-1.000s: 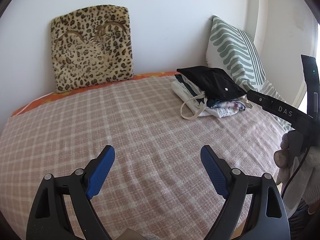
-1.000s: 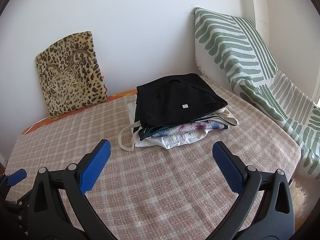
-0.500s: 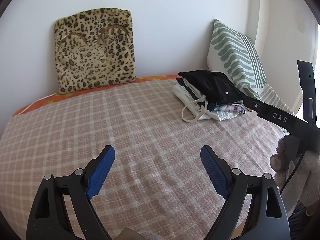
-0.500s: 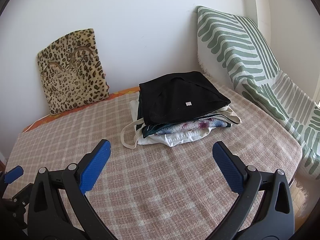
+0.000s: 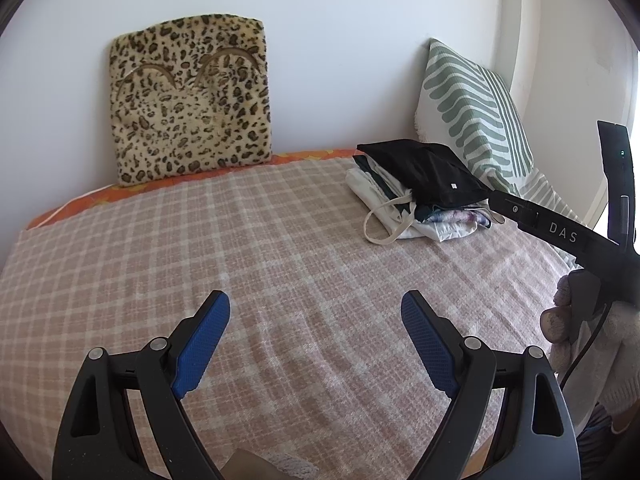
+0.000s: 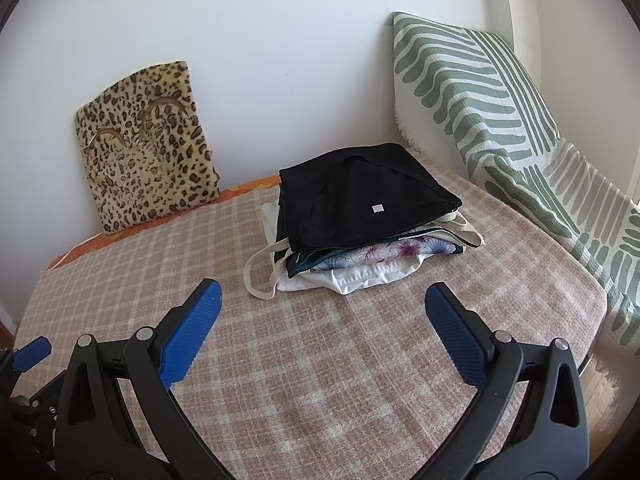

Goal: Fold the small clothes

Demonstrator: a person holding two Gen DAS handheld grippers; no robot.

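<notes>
A stack of folded small clothes lies on the checked pink bedspread (image 6: 320, 380), with a black garment (image 6: 360, 204) on top, a floral piece (image 6: 384, 254) and a white one (image 6: 360, 278) under it. The black garment also shows in the left wrist view (image 5: 424, 172) at the far right. My right gripper (image 6: 322, 304) is open and empty, just short of the stack. My left gripper (image 5: 316, 312) is open and empty over bare bedspread (image 5: 240, 240), well left of the stack. The right gripper's black body (image 5: 560, 236) crosses the left wrist view's right edge.
A leopard-print cushion (image 5: 188, 100) leans on the white wall at the back left. A green-and-white striped pillow and throw (image 6: 500, 120) line the right side. The bed's right edge (image 6: 596, 308) drops to a wooden floor.
Both grippers have drifted slightly; the stack sits a little lower and nearer in the right wrist view. The jaws stay open and nothing was taken hold of.
</notes>
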